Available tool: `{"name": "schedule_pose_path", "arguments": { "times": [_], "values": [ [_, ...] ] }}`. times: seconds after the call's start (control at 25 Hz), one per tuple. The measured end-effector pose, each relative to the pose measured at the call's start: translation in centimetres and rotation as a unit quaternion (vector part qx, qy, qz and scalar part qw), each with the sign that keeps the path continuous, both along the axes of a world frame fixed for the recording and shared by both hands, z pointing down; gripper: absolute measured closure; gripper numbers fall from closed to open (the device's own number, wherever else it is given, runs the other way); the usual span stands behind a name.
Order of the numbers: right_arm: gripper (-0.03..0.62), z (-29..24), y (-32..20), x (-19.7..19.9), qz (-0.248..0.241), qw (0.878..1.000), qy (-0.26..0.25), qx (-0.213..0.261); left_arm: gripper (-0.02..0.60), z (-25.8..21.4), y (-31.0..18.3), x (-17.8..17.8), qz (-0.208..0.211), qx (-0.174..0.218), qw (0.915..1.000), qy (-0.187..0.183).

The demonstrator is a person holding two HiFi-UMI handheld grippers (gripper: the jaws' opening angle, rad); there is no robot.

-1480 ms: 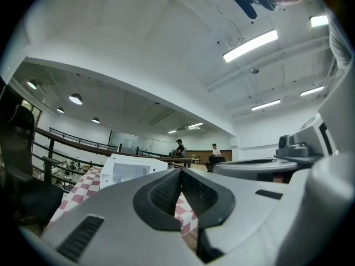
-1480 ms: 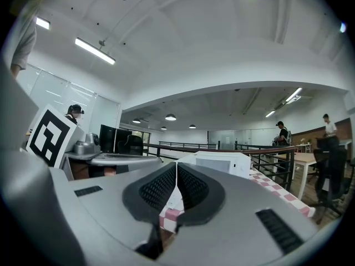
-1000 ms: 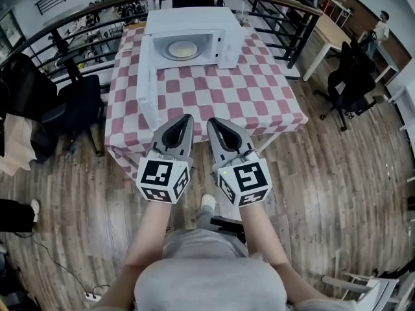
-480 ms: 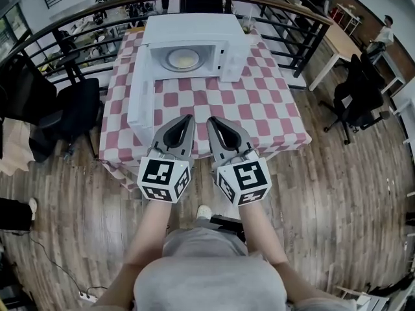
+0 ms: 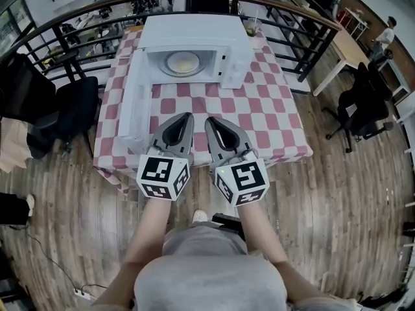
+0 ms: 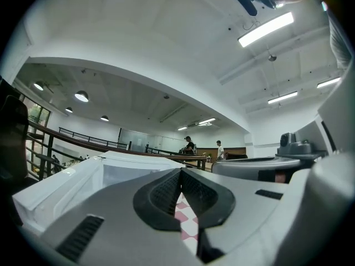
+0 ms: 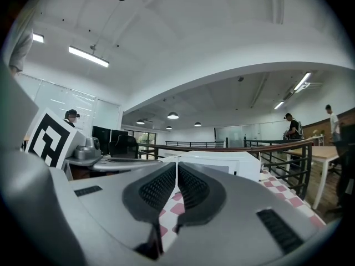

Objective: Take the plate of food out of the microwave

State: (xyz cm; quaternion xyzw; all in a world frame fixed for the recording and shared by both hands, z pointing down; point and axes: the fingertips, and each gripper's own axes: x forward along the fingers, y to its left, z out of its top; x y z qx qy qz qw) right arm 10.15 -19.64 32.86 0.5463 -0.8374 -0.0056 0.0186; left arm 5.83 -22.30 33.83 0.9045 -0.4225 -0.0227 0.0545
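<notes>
Both tools are clenched and empty. The left gripper (image 5: 188, 116) shows its dark ribbed pads (image 6: 166, 193) pressed together at the tips in the left gripper view. The right gripper (image 5: 209, 120) shows the same in its own view, pads (image 7: 158, 187) meeting with nothing between them. The two are held side by side, pointing level, over the near edge of the table (image 5: 272, 118), apart from everything on it.

Plate of food (image 5: 182, 62): a round, pale plate with a light yellowish patch of food at its centre. It lies flat inside the microwave (image 5: 189, 30), in the middle of the cavity floor and fully within the opening. What the food is cannot be told at this size.

Microwave: a white box standing at the middle of the table's far edge, its opening toward the person. Its door (image 5: 131, 105) is swung wide open and reaches along the table's left edge toward the near left corner. The control panel (image 5: 233, 62) sits to the right of the opening; any print on it is too small to read.

Table: covered by a pink-and-white checked cloth. A small cup (image 5: 251, 26) stands at the far right corner, near the microwave.

Markings: the marker cubes (image 5: 163, 177) on the grippers carry black-and-white square patterns. These are the only marks that can be made out.
</notes>
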Motion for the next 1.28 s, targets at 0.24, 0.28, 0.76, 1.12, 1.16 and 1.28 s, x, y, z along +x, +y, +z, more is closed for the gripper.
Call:
{"name": "schedule_pose_path", "arguments": {
  "times": [0.24, 0.28, 0.76, 1.12, 1.16, 1.28],
  "values": [
    [0.565, 0.3, -2.4, 0.3, -0.013, 1.000, 0.003, -0.008, 0.581, 0.2, -2.3, 0.3, -0.016, -0.006, 0.9999, 0.003],
    [0.565, 0.3, -2.8, 0.4, -0.013, 1.000, 0.001, -0.008, 0.581, 0.3, -2.6, 0.3, -0.018, -0.006, 0.9998, 0.002],
    [0.298, 1.0, -7.2, 1.4, -0.044, 0.999, 0.020, -0.007, 0.581, 1.5, -7.3, 0.1, -0.038, -0.022, 0.9990, 0.006],
    [0.298, 2.8, -12.7, 1.9, -0.052, 0.997, -0.013, -0.053, 0.581, 3.1, -13.1, 0.3, -0.037, -0.039, 0.9985, 0.006],
    [0.298, 3.1, -13.5, 2.0, -0.049, 0.997, -0.020, -0.061, 0.581, 3.2, -13.9, 0.4, -0.036, -0.040, 0.9985, 0.005],
    [0.298, 3.9, -15.9, 2.3, -0.037, 0.996, -0.031, -0.076, 0.581, 3.5, -16.3, 0.3, -0.034, -0.045, 0.9984, 0.004]
  ]
}}
